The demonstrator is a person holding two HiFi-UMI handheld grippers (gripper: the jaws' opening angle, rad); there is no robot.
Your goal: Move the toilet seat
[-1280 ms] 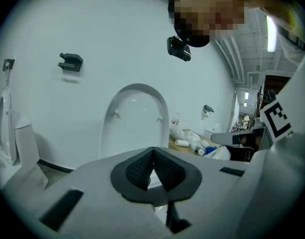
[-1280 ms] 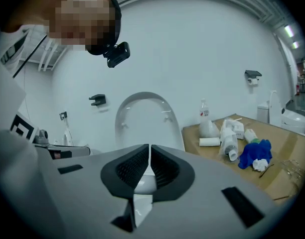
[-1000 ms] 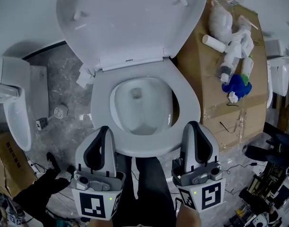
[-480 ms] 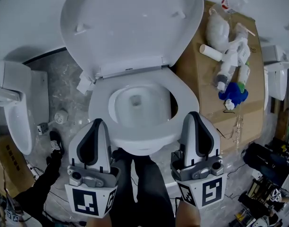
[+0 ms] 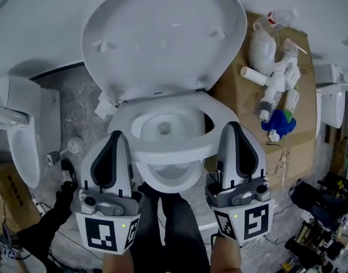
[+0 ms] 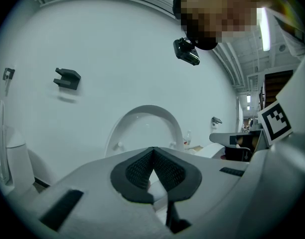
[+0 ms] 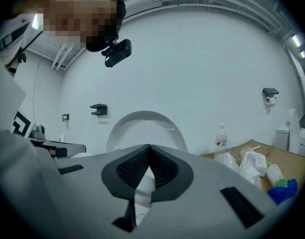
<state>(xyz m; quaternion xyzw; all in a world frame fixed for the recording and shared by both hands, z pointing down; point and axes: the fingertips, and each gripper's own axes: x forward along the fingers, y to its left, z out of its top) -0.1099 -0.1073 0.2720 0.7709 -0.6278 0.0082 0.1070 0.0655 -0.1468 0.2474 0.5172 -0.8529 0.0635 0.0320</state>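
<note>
The white toilet seat (image 5: 168, 148) is tilted up at its front, and the bowl rim (image 5: 169, 183) shows below it. The lid (image 5: 162, 38) stands open against the wall. My left gripper (image 5: 115, 136) is shut, its tip at the seat's front left side. My right gripper (image 5: 233, 127) is shut too, its tip at the seat's front right side. Where the tips meet the seat is hidden. In the left gripper view the shut left gripper (image 6: 152, 151) points at the lid (image 6: 145, 126). The right gripper (image 7: 148, 148) shows the same lid (image 7: 142, 123).
A cardboard box (image 5: 248, 124) right of the toilet carries bottles, white bags and a blue object (image 5: 279, 121). Another white toilet (image 5: 20, 147) stands at the left. The person's legs (image 5: 174, 226) are in front of the bowl. A water bottle (image 7: 221, 138) stands on the box.
The front of the seat has risen off the bowl rim. Both grippers have moved up and forward along its sides, staying shut.
</note>
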